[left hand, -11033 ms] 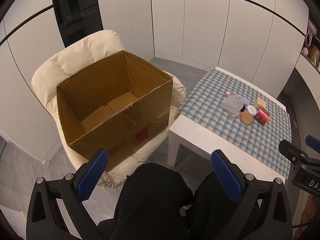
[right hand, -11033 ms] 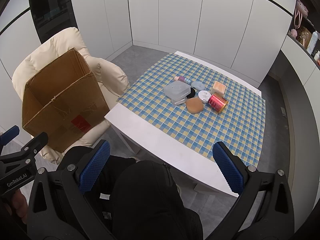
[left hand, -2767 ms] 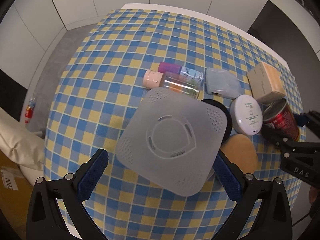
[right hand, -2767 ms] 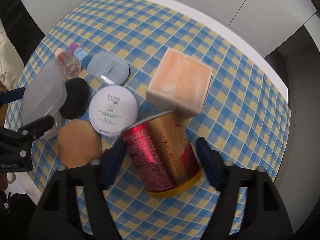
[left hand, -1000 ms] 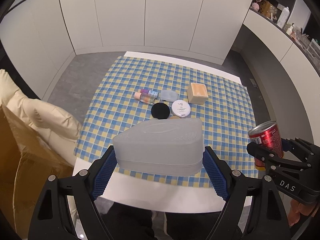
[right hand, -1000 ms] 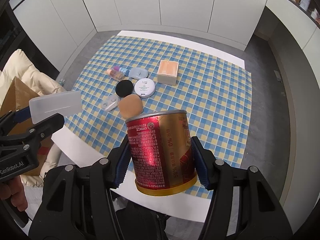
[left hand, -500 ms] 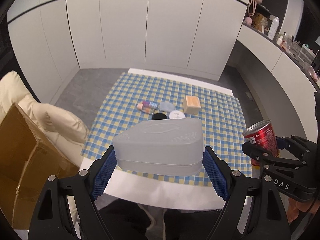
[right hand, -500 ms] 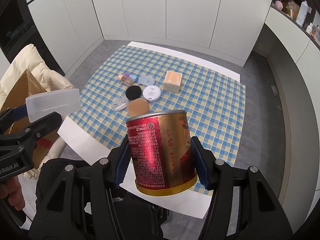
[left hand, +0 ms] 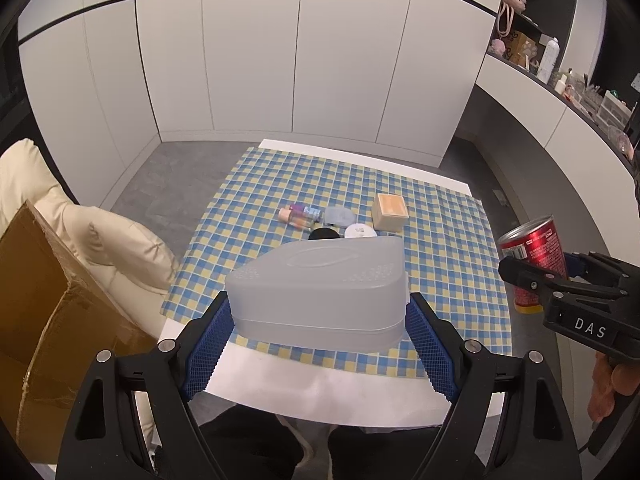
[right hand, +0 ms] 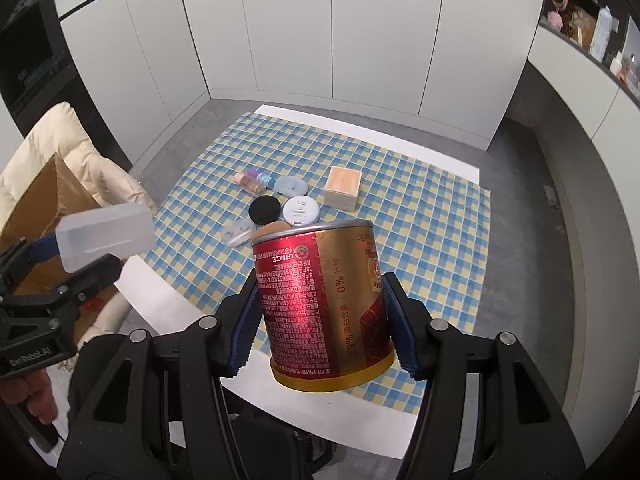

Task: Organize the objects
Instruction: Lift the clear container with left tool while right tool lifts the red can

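Aloft — red can (right hand: 324, 308) upright in right tongs (right hand: 322, 326).

"DAS" on right gripper (left hand: 560, 276), "GenRobot.AI" on left gripper (right hand: 72, 256), "0%", "58%" on red can (right hand: 324, 308)

White cabinet walls (left hand: 248, 72), grey floor (left hand: 176, 172) — cream armchair (left hand: 120, 240) beside

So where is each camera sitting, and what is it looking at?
Left wrist: on the left hand-held gripper, looking along its fingers past the frosted plastic case to the checkered table; the person's right hand shows.
Right wrist: on the right hand-held gripper, past the red and gold can; the left hand shows.
Both share the table and the cardboard box.
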Demonstrator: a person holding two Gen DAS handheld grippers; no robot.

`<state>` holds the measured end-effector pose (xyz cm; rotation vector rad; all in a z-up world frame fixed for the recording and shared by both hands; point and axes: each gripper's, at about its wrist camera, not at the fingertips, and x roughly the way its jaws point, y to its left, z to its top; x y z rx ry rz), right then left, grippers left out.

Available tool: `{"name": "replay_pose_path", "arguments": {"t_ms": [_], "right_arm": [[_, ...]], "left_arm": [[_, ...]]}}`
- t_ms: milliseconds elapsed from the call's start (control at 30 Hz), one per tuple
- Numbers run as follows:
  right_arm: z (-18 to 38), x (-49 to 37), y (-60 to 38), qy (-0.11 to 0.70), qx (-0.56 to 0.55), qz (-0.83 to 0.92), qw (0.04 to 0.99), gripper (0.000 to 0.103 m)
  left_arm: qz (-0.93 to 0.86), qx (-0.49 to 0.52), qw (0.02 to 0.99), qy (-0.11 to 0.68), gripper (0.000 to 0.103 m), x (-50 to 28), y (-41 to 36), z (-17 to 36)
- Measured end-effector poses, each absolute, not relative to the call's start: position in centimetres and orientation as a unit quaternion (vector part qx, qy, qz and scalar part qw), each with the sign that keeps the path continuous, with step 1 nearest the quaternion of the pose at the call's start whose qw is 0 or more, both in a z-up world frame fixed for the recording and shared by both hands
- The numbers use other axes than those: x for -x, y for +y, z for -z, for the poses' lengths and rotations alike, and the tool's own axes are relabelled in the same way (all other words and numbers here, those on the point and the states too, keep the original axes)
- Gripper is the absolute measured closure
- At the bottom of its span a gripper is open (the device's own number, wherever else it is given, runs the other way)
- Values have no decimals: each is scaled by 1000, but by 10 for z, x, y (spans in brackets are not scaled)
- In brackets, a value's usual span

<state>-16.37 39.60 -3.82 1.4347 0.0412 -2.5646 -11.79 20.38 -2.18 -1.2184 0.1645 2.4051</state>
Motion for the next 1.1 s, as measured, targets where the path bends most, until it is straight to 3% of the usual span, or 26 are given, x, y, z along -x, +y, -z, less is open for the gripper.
{"name": "replay_pose_path", "arguments": {"t_ms": [1100], "right_arm": [[48, 190, 315, 27, -488, 862, 137, 43]], "left_arm": [[-885, 439, 155, 28, 18, 145, 124, 35]]}}
